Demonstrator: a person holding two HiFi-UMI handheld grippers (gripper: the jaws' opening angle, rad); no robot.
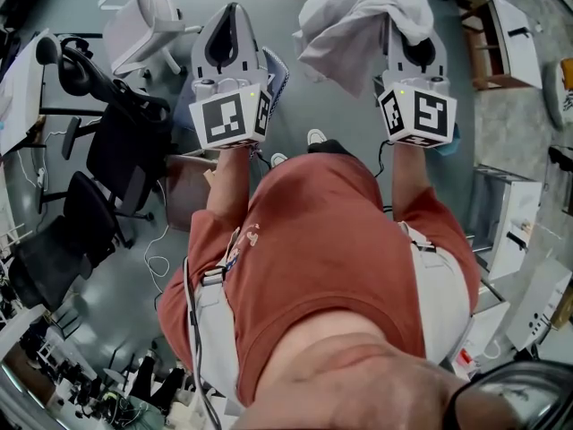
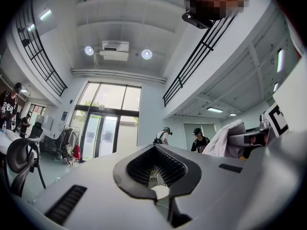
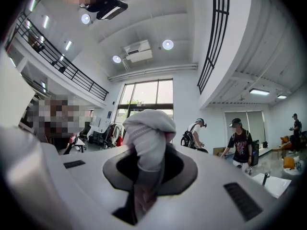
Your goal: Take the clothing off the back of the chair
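A white-grey garment (image 1: 349,25) hangs bunched from my right gripper (image 1: 407,27), which is shut on it and held up in front of the person's chest. In the right gripper view the cloth (image 3: 148,133) bulges out from between the jaws and hides the fingertips of the right gripper (image 3: 146,171). My left gripper (image 1: 231,21) is raised beside it, its jaws meeting in a point with nothing between them. From the left gripper view the left gripper (image 2: 156,152) holds nothing, and the garment (image 2: 225,139) shows at the right. Black office chairs (image 1: 125,141) stand at the left.
A white chair (image 1: 143,21) stands at the far left and a blue-patterned cloth (image 1: 274,77) lies beside the left gripper. White cabinets (image 1: 512,30) line the right side. Other people (image 3: 240,140) stand across the hall, and cables (image 1: 161,258) trail on the floor.
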